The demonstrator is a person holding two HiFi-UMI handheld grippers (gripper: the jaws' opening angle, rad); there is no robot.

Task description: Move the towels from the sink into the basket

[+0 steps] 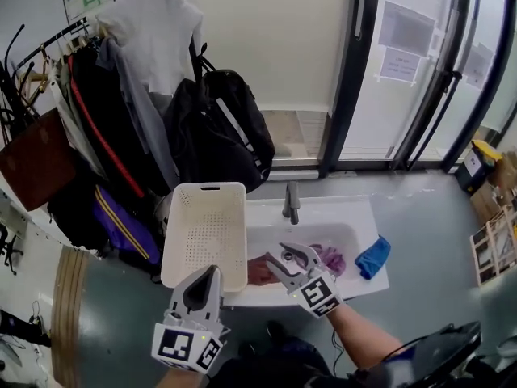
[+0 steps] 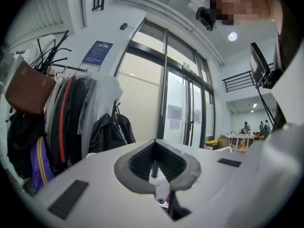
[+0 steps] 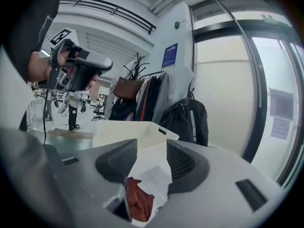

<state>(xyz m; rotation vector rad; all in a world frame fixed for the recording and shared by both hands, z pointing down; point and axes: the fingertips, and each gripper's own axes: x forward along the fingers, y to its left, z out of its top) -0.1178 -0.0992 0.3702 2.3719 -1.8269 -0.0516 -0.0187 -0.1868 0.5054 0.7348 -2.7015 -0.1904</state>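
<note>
A white perforated basket (image 1: pixel 202 231) stands at the left of a white sink (image 1: pixel 343 215). In the basin lie a red-brown towel (image 1: pixel 260 272) and a purple towel (image 1: pixel 331 259). A blue towel (image 1: pixel 373 257) hangs over the sink's right rim. My right gripper (image 1: pixel 288 255) hovers over the basin between the red-brown and purple towels, jaws apart and holding nothing. In the right gripper view the red-brown towel (image 3: pixel 137 201) lies below the open gripper (image 3: pixel 152 148), with the basket (image 3: pixel 128 129) beyond. My left gripper (image 1: pixel 212 270) is shut and empty at the basket's near edge; in the left gripper view (image 2: pixel 154 144) its jaws meet.
A faucet (image 1: pixel 292 202) stands at the back of the sink. A coat rack with jackets and bags (image 1: pixel 121 111) fills the left. A black backpack (image 1: pixel 222 132) hangs behind the basket. Glass doors (image 1: pixel 404 71) lie beyond. Cardboard boxes (image 1: pixel 493 241) sit at the right.
</note>
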